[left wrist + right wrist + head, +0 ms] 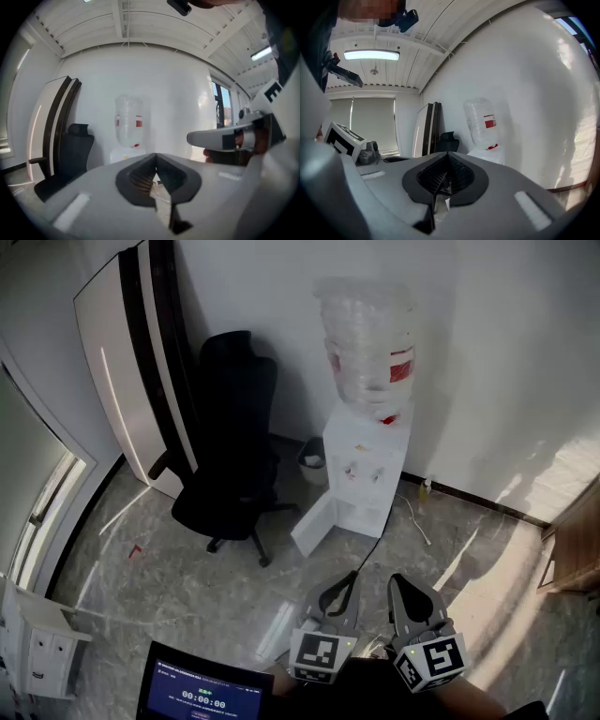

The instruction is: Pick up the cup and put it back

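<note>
Oddly, no cup shows near the water dispenser (364, 479). The left gripper (352, 579) and right gripper (397, 582) (jaws pressed together, empty) both point toward it, well apart and equally near.

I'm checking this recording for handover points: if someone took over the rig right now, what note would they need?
Left gripper: jaws together, nothing between them.
Right gripper: jaws together, empty, close beside the left one.
Cup: not made out in any view. The water dispenser stands ahead against the wall, with the office chair to its left.
Done: nothing that shows; no cup is held.
Left: find the cup, open a gripper, pick the cup up, put it back.
</note>
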Action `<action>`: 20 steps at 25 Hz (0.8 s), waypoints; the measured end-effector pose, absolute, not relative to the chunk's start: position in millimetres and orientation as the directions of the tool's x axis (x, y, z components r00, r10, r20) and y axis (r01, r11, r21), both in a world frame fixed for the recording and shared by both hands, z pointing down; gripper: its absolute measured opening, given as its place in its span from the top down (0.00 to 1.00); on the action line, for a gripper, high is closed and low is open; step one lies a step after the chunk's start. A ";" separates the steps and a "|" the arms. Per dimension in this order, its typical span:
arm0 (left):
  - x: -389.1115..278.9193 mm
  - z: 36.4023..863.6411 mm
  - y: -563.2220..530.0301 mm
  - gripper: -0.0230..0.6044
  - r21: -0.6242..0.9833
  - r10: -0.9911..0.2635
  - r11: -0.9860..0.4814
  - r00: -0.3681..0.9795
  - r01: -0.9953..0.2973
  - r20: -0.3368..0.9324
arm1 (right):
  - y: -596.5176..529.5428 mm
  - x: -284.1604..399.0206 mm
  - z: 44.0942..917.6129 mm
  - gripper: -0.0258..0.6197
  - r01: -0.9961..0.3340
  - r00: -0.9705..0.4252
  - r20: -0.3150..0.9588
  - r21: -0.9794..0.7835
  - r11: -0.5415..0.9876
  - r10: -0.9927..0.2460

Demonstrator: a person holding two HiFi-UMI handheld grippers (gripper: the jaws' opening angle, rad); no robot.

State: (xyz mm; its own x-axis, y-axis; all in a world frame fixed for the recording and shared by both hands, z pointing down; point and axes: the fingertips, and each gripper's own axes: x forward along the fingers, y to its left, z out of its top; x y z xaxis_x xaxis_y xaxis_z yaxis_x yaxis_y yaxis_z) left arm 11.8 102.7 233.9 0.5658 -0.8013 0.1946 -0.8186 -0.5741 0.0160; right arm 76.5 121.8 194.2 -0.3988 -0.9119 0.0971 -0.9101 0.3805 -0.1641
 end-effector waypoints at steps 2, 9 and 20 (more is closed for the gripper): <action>10.5 236.3 103.0 0.96 -0.003 -0.801 -0.577 0.565 -0.817 0.199 | 122.4 76.5 194.3 0.95 -0.910 -0.398 0.098 -0.163 0.380 -0.912; 12.4 233.1 102.6 0.96 0.021 -0.801 -0.573 0.565 -0.819 0.197 | 121.7 76.8 193.8 0.95 -0.910 -0.399 0.098 -0.161 0.381 -0.912; 12.4 233.2 101.5 0.96 0.005 -0.803 -0.572 0.562 -0.820 0.198 | 118.9 84.1 196.1 0.95 -0.918 -0.376 0.103 -0.177 0.355 -0.921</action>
